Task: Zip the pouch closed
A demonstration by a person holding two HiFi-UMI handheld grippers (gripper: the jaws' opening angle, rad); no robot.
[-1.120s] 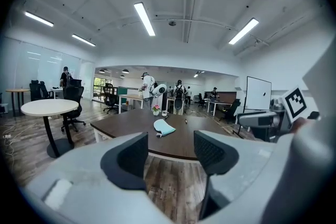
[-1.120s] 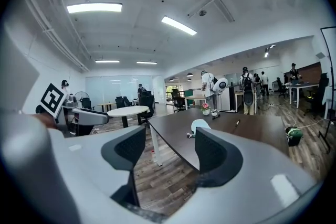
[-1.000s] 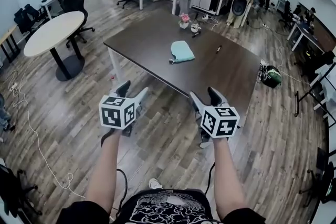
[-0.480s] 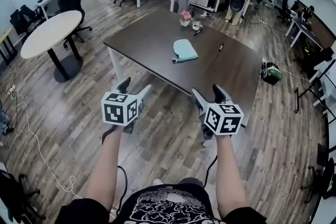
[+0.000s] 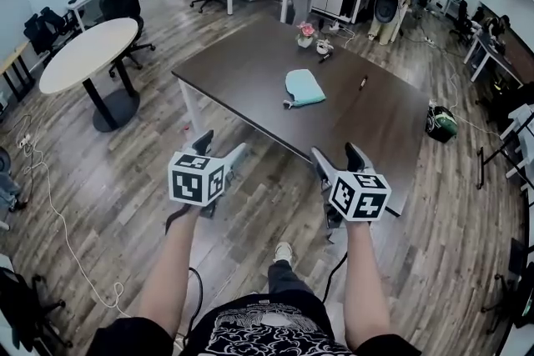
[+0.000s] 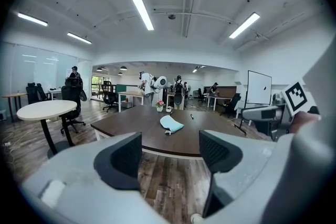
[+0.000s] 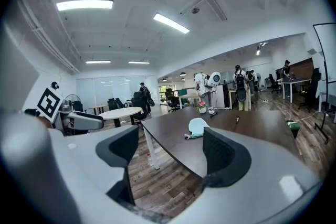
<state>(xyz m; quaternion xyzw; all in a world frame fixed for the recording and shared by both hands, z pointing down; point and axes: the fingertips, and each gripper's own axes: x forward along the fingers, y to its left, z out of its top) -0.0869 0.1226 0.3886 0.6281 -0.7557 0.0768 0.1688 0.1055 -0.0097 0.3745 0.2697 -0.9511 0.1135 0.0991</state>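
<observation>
A light teal pouch (image 5: 304, 87) lies flat near the middle of a dark brown table (image 5: 242, 75); it also shows as the pouch (image 6: 171, 124) in the left gripper view and the pouch (image 7: 196, 127) in the right gripper view. My left gripper (image 5: 220, 149) and right gripper (image 5: 337, 156) hover side by side over the wooden floor, short of the table's near edge. Both stand open wide with nothing between their jaws, and each carries its marker cube.
A dark pen (image 5: 363, 82) lies right of the pouch. A small flower pot (image 5: 305, 35) stands at the table's far end. A round white table (image 5: 88, 52) with office chairs is at the left. A green bag (image 5: 441, 122) sits on the floor at the right. People stand at the back.
Both grippers have come nearer the table, and the table now sits closer and further right in the head view. A shoe has appeared on the floor below.
</observation>
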